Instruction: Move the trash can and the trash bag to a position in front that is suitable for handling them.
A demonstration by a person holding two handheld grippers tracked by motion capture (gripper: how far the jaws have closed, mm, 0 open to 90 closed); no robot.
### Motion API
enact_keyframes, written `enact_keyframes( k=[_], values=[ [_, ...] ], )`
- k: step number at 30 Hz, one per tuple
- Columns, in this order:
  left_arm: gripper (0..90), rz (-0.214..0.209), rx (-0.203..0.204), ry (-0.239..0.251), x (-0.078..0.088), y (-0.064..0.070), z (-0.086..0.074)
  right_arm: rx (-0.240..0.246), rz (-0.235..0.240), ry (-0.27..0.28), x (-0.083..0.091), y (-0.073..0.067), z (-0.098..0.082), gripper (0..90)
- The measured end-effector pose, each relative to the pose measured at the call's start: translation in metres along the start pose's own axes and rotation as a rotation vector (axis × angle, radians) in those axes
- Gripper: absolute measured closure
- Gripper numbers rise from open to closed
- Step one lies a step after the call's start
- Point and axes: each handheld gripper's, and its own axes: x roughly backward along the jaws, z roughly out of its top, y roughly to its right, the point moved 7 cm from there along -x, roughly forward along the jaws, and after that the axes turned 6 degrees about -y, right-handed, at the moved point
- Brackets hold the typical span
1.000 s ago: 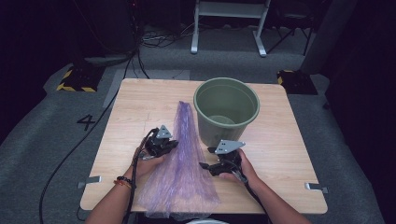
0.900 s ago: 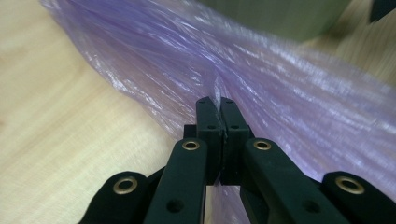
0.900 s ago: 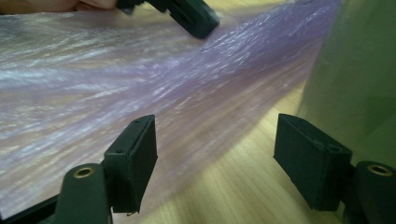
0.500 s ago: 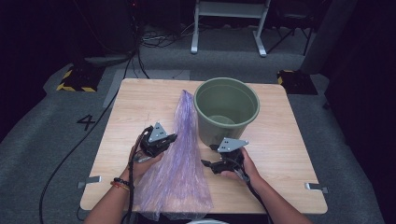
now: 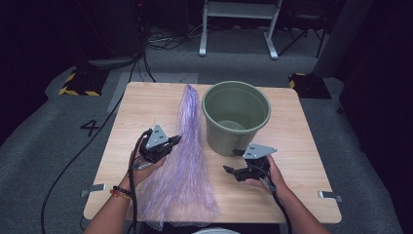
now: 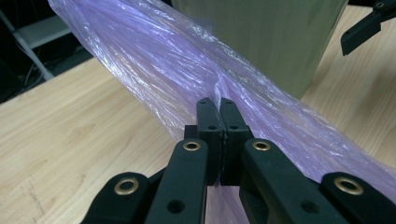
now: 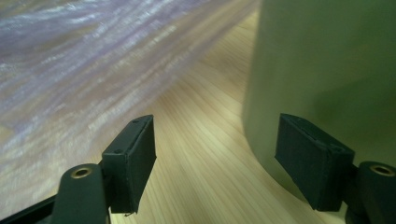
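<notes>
Left gripper pinched tight on purple bag; right gripper gaping wide, empty, beside green bucket.

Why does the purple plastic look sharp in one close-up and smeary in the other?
In the left gripper view the purple bag is crisp, with white glare on its creases. In the right gripper view it is a soft blur behind the open jaws. In the high view the table is lit and the room is dark.

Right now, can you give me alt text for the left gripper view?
The left gripper is shut on a thin purple plastic bag that stretches across a wooden table. A green bucket stands behind the bag.
</notes>
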Motion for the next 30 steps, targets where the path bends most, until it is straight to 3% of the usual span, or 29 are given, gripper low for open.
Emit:
enact_keyframes(
  k=[12, 21, 30],
  values=[
    [89.5, 0.016, -0.011, 0.093, 0.021, -0.004, 0.026, -0.064, -0.070, 0.032, 0.033, 0.030, -0.013, 29.5],
    [89.5, 0.019, -0.040, 0.117, 0.027, -0.002, 0.041, -0.129, -0.131, 0.052, 0.050, 0.057, -0.023, 30.0],
    [89.5, -0.018, -0.068, 0.156, 0.031, 0.006, 0.059, -0.154, -0.175, 0.088, 0.066, 0.073, -0.022, 30.1]
  ],
)
